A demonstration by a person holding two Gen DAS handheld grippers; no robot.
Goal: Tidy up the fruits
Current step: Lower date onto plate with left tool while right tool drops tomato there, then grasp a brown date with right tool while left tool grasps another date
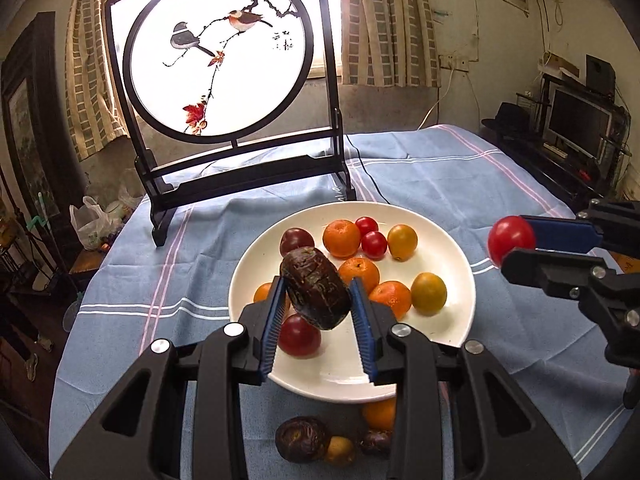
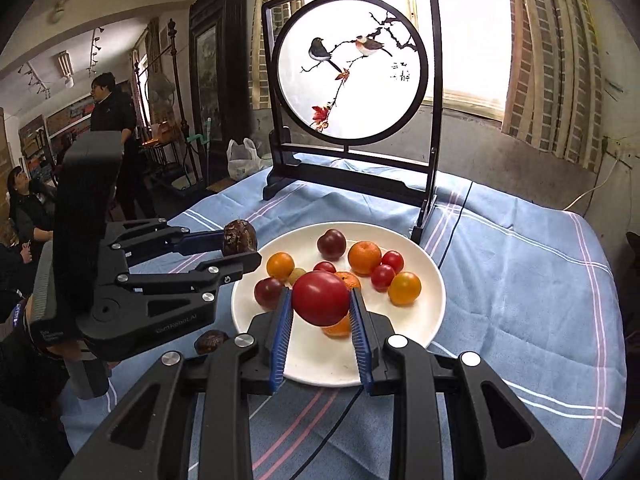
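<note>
1. Left gripper has its blue ribbed pads clamped on a dark wrinkled fruit, brownish-purple and a bit tilted, held up in the air over the near part of the white plate. Right gripper is doing the same with a red tomato, squeezed between its pads above the plate's near side.
2. From the left wrist view, the right gripper comes in from the right edge with the tomato sticking out past its fingertips, off to the side of the plate.
3. On the plate: several oranges, a couple of small cherry tomatoes touching each other, two yellow-orange round fruits, and dark red plums. They sit mostly on the far and middle part, loosely bunched.
4. Off the plate, on the cloth just beside its near rim, there's another wrinkled dark fruit, a small yellowish one, a smaller dark one and an orange, mostly hidden by the gripper body.
5. Everything sits on a blue tablecloth with white and pink stripes.
6. Behind the plate stands a dark-framed round screen painted with two birds on a branch, backlit by a curtained window.
7. Right wrist view also catches a couple of people in the room's background, well apart from the table.
</note>
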